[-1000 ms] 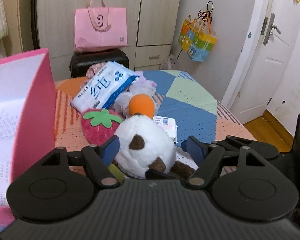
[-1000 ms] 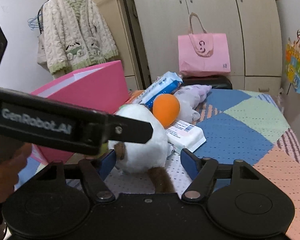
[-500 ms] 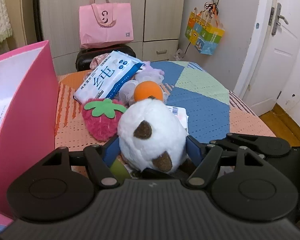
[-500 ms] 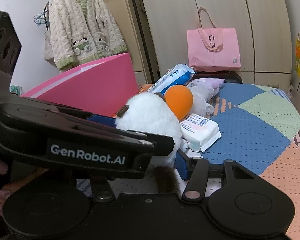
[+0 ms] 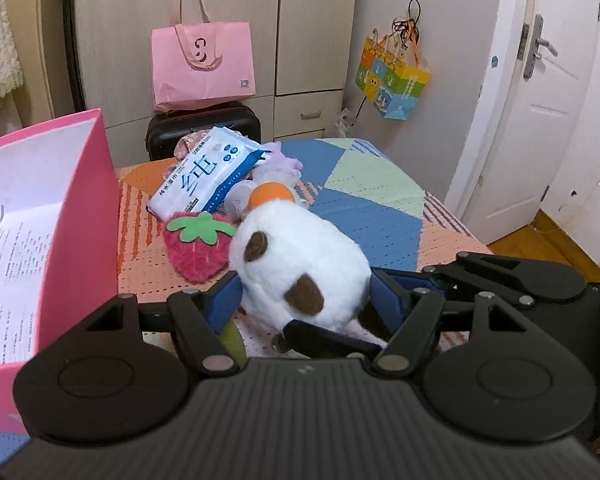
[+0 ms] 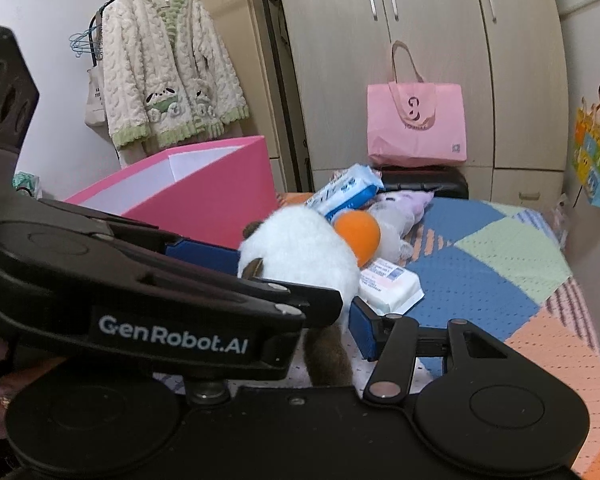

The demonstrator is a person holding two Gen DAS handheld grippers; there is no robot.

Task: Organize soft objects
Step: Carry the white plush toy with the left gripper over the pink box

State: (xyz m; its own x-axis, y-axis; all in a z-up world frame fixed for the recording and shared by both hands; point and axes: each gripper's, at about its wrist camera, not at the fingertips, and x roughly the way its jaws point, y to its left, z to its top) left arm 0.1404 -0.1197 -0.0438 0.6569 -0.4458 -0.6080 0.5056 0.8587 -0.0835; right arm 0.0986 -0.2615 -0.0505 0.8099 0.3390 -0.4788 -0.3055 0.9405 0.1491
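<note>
**Left claw clamped on the white plush, lifted beside the pink box**

The white plush toy, round with brown patches and an orange ball-like part at its far end, sits between the 2 blue pads of the left claw, which press into its sides. 1.0 s ago those pads stood apart with the plush loose between them; 0.5 s ago they had come in against it; now they squeeze it, and the plush sits higher in the left wrist view, covering more of the strawberry plush behind it. The plush's brown tail end hangs down near the claw base, over the patchwork cover of the bed.

In the right wrist view the left claw's arm crosses the foreground, so only 1 blue pad of the right claw shows, just beside the white plush. Whether that claw grips anything I cannot tell; the other pad is hidden. 1.0 s ago both of its pads were visible and spread apart.

Beyond the plush lie a blue-and-white wipes pack, a lilac plush and a small white packet. The open pink box stands on the left, near the strawberry. A pink tote bag rests on a black case against the wardrobe.
</note>
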